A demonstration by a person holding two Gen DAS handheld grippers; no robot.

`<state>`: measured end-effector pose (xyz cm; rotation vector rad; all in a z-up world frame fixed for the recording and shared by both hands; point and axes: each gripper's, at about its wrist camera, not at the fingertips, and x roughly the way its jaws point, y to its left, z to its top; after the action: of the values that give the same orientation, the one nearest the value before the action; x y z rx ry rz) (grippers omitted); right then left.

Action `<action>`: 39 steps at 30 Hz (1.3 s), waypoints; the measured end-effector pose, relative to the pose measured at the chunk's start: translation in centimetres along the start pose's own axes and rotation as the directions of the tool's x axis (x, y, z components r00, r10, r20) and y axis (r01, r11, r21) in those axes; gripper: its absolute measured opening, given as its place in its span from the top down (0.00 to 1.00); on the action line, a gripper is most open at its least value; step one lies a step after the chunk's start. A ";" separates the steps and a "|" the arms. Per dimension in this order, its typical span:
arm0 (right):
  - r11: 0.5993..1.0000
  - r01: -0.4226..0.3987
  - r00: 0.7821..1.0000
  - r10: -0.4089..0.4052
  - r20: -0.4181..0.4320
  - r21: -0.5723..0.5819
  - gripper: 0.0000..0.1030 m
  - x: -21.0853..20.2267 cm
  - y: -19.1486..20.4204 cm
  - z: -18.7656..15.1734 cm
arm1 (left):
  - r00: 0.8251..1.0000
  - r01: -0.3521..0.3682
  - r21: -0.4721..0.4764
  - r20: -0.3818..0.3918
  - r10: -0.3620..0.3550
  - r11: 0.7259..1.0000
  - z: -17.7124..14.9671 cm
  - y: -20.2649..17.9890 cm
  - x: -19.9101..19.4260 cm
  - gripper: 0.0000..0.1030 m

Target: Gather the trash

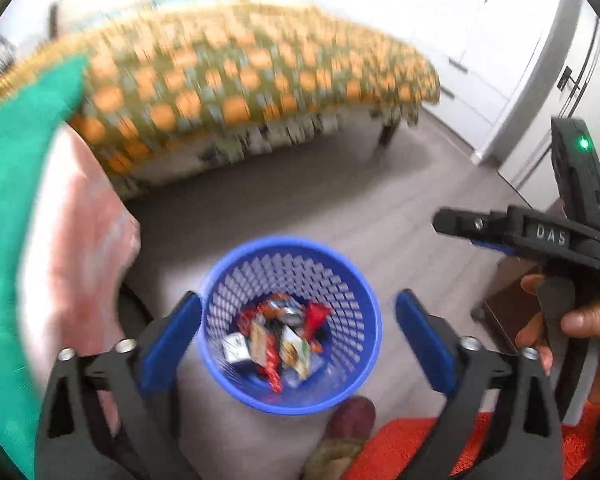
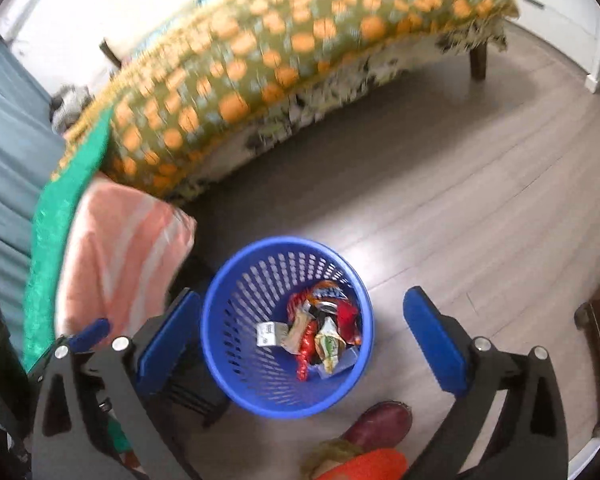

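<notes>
A blue mesh waste basket (image 1: 342,390) stands on the floor below both grippers; it also shows in the right wrist view (image 2: 236,336). It holds several crumpled wrappers (image 1: 278,332), red, silver and white (image 2: 320,330). My left gripper (image 1: 298,336) is open and empty above the basket. My right gripper (image 2: 304,334) is open and empty above the basket too. The right gripper's body also shows in the left wrist view (image 1: 540,236), held in a hand at the right.
A bed with a green and orange patterned cover (image 2: 284,40) stands behind the basket. A pink and green cloth (image 2: 116,248) hangs at the left. Grey wood floor (image 2: 460,200) surrounds the basket. A maroon shoe (image 2: 380,424) is just in front of it. White cabinets (image 1: 480,40) stand at the right.
</notes>
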<state>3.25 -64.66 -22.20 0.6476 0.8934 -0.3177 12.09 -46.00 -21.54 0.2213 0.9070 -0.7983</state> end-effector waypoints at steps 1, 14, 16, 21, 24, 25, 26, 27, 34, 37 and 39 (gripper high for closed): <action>1.000 0.026 0.999 -0.025 0.023 -0.011 0.04 -1.1 0.4 -0.7 | 0.999 -0.025 0.014 0.025 0.024 1.000 -0.1 -0.5 -1.3 0.05; 0.982 0.179 0.942 -0.152 0.299 -0.064 0.04 -9.7 3.7 -6.8 | 0.990 -0.127 0.058 0.071 0.123 0.990 -0.2 -2.3 -5.0 0.05; 0.981 0.185 0.941 -0.157 0.299 -0.065 0.04 -9.7 3.5 -7.0 | 0.984 -0.178 0.051 0.035 0.176 0.983 -0.3 -1.9 -4.2 0.05; 0.983 0.166 0.955 -0.142 0.259 -0.075 0.04 -9.1 3.2 -7.7 | 0.972 -0.235 0.058 0.032 0.234 0.970 -0.7 -1.3 -3.4 0.05; 0.983 0.163 0.961 -0.138 0.241 -0.087 0.04 -8.6 3.2 -8.1 | 0.962 -0.272 0.093 0.027 0.271 0.958 -0.7 -1.6 -3.4 0.05; 0.980 0.175 0.962 -0.149 0.230 -0.095 0.04 -8.5 3.4 -8.3 | 0.970 -0.242 0.089 0.034 0.240 0.966 -0.6 -1.5 -3.5 0.05; 0.977 0.184 0.963 -0.157 0.219 -0.107 0.04 -8.2 3.6 -8.4 | 0.978 -0.207 0.070 0.038 0.204 0.976 -0.5 -1.3 -3.6 0.05; 0.975 0.187 0.964 -0.160 0.211 -0.118 0.04 -8.0 3.7 -8.5 | 0.982 -0.186 0.050 0.041 0.184 0.981 -0.5 -1.0 -3.6 0.05; 0.974 0.184 0.978 -0.169 0.120 -0.130 0.04 -6.0 3.9 -9.2 | 0.989 -0.150 -0.009 -0.014 0.150 0.989 -0.3 0.3 -1.9 0.05; 0.971 0.189 0.979 -0.175 0.103 -0.147 0.04 -5.5 4.3 -9.4 | 0.985 -0.169 -0.018 -0.034 0.168 0.985 -0.4 0.7 -1.5 0.05; 0.968 0.194 0.979 -0.180 0.095 -0.161 0.04 -5.3 4.6 -9.5 | 0.984 -0.175 -0.008 -0.042 0.175 0.984 -0.5 0.7 -1.2 0.05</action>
<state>-3.45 -55.06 -20.56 0.3908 0.8958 -0.4291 11.90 -44.64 -21.04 0.3045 0.9174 -0.6273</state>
